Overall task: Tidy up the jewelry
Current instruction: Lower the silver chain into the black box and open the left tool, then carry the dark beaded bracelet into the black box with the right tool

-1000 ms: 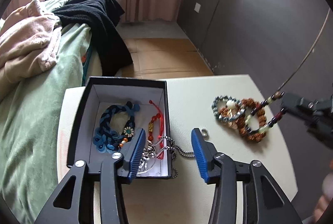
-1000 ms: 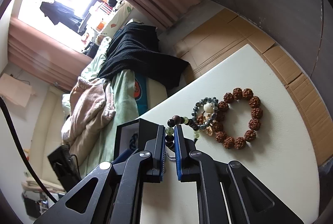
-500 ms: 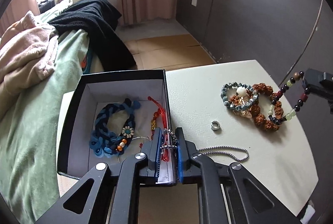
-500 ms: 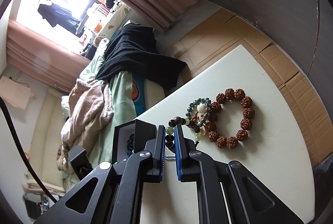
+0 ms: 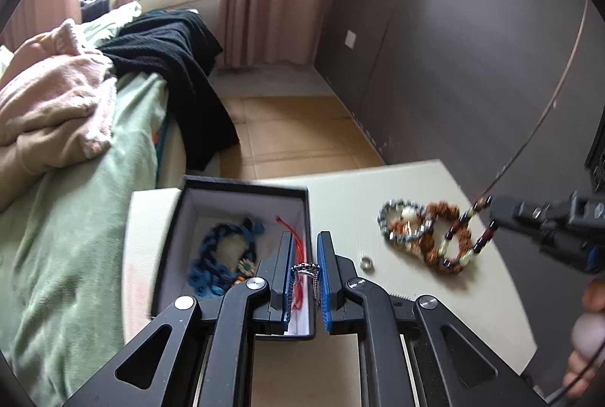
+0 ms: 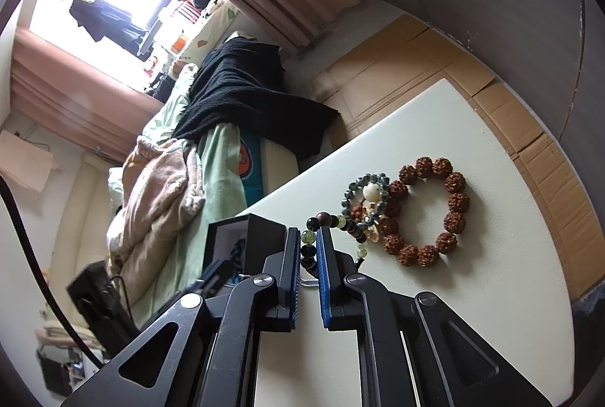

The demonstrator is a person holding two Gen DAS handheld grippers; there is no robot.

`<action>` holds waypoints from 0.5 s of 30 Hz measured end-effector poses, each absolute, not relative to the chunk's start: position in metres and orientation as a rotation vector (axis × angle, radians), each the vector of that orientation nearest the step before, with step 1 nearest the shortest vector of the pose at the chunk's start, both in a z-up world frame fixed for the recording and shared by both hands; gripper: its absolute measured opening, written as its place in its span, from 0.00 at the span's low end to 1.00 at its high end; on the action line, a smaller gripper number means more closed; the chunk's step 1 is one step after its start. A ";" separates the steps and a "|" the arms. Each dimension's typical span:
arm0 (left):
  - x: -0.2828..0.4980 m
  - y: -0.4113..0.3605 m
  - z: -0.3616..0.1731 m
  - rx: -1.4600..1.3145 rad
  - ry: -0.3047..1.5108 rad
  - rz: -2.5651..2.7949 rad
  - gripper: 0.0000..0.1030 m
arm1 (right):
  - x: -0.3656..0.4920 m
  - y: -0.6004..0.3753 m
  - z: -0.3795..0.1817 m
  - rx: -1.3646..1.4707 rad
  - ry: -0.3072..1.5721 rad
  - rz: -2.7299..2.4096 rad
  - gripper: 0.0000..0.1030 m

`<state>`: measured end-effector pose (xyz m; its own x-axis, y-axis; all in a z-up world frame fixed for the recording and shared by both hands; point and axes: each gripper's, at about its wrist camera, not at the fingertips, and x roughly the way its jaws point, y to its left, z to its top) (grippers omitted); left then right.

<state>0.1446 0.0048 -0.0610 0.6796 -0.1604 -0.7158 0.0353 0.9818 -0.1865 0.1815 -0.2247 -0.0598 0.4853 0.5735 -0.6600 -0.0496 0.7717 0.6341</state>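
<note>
- Left gripper (image 5: 305,271): jaws are pinching a silver chain (image 5: 304,269) between the blue pads, at the near right corner of the black box (image 5: 242,184); the chain's free length is passing out of view below the fingers.
- Right gripper (image 6: 308,248): jaws are clamping a mixed bead bracelet (image 6: 342,223) of dark, green and red beads, holding it raised over the white table (image 6: 491,293).
- Box contents: a blue braided bracelet (image 5: 219,255) and a red cord bracelet (image 5: 298,248) are lying on the grey lining.
- Table stock, still unsorted: a brown seed-bead bracelet (image 6: 431,210), a grey bead bracelet (image 6: 365,195) overlapping its edge, and a small ring (image 5: 366,264) just right of the box.
- Step in hand, as judged: carrying the chain over the box wall and setting it inside.
- Handling note: the chain is slack, so it should be raised until its tail is clearing the rim, then lowered onto bare lining.
- Risk: the red cord is sitting right behind the jaws and may be snagging on release; opening should wait until the chain is resting.
- Right hand: best kept holding off until the box opening is free.
</note>
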 end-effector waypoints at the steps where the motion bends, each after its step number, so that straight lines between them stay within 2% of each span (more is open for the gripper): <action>1: 0.143 0.009 -0.054 -0.178 0.804 -0.108 0.12 | 0.182 -0.224 -0.059 0.600 1.000 0.414 0.10; 15: 0.129 0.027 0.064 -0.091 0.635 -0.024 0.12 | 0.182 -0.213 -0.053 0.637 0.986 0.474 0.10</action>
